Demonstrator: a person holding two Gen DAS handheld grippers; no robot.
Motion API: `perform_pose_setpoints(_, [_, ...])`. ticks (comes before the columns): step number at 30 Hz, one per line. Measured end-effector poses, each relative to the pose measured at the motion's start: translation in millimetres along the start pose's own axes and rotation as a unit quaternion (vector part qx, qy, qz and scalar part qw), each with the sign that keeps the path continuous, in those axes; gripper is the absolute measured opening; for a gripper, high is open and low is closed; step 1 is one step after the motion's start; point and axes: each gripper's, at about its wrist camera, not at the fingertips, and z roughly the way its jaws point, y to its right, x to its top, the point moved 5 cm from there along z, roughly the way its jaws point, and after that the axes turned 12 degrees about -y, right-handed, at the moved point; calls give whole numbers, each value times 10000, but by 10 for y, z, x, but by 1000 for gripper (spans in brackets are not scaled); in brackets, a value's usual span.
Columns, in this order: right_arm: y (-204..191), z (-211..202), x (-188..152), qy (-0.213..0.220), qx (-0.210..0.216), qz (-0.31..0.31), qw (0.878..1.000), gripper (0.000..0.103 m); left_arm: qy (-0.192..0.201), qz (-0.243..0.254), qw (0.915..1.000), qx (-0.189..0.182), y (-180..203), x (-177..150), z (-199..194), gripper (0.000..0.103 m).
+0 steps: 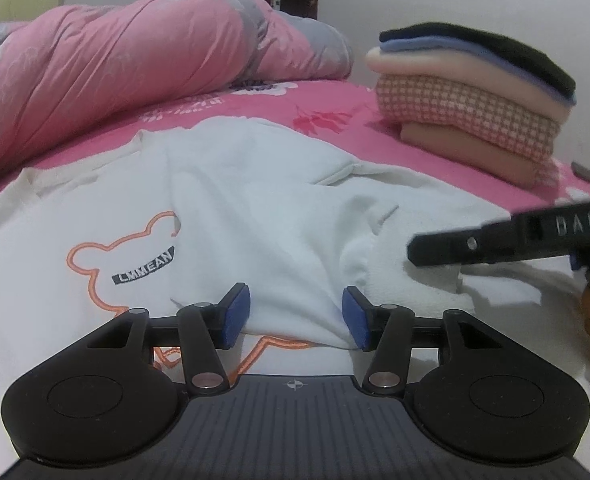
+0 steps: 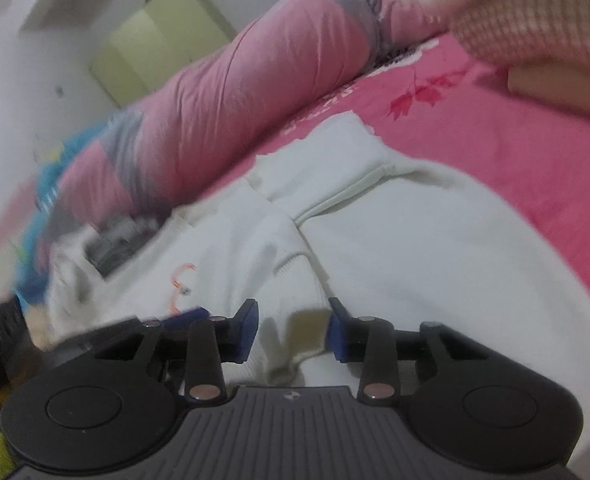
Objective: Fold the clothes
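Centrally in both views lies the white cotton sweatshirt with an orange bear outline (image 1: 223, 216) on the pink floral bedsheet (image 1: 335, 100). Left gripper (image 1: 296, 317) stands about half open, a fold bunched between its pads. Right gripper (image 2: 291, 330), partly open, grips nothing; cloth lies underneath.

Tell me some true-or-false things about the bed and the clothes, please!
1. The white sweatshirt has an orange bear outline on it. True.
2. The folded stack has a black garment on top. True.
3. The bedsheet is green. False: it is pink with flowers.
4. The left gripper is squeezed fully shut. False: its blue pads stand apart with white fabric between them.
5. A rolled pink-and-grey quilt lies behind the sweatshirt. True.
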Motion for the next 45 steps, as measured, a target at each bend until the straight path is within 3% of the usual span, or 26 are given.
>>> perform_pose_setpoints(5, [-132, 1, -84, -28, -380, -142, 9992, 37, 50, -102, 9999, -101, -27, -17, 1, 52])
perform_pose_setpoints(6, [-157, 8, -71, -1, -381, -99, 9992, 31, 59, -118, 9998, -118, -32, -19, -2, 52])
perform_pose_setpoints(7, [-183, 14, -57, 27, -383, -55, 9992, 5, 77, -151, 9997, -151, -43, -20, -11, 52])
perform_pose_setpoints(9, [-243, -20, 19, 125, -399, 56, 9991, 6, 119, -231, 9994, -227, -69, -23, -33, 52])
perform_pose_setpoints(14, [-765, -123, 338, 187, -164, -486, 9985, 6, 391, -963, 9919, -730, -346, -61, -247, 52])
perform_pose_setpoints(17, [-1188, -12, 540, -17, -77, -1020, 9948, 6, 580, -1492, 9826, -938, -640, -130, -457, 52])
perform_pose_setpoints(20, [-1628, 257, 761, -385, 13, -1532, 9874, 6, 772, -1898, 9749, -871, -993, -258, -700, 52])
perform_pose_setpoints(25, [-2416, 881, 915, -1006, 89, -2462, 9639, 6, 1051, -2475, 9611, -628, -1592, -569, -1077, 52])
perform_pose_setpoints(31, [-3059, 1729, 644, -1802, -95, -3638, 9138, 6, 1052, -2880, 9497, -632, -2067, -902, -1145, 52])
perform_pose_setpoints(34, [-3123, 2029, 523, -2092, -170, -3870, 8979, 6, 1028, -3058, 9440, -696, -2167, -979, -1055, 52])
perform_pose_setpoints(39, [-3190, 2419, 336, -2416, -152, -4264, 8715, 8, 989, -3111, 9416, -821, -2253, -991, -962, 52])
perform_pose_setpoints(41, [-3163, 2545, 280, -2514, -147, -4233, 8703, 10, 994, -3109, 9415, -843, -2264, -981, -946, 52])
perform_pose_setpoints(43, [-3129, 2590, 280, -2504, 42, -3983, 8824, 12, 978, -3137, 9406, -851, -2281, -995, -926, 52])
perform_pose_setpoints(45, [-3106, 2509, 362, -2388, 582, -3552, 9019, 14, 977, -3140, 9406, -841, -2286, -1005, -915, 52])
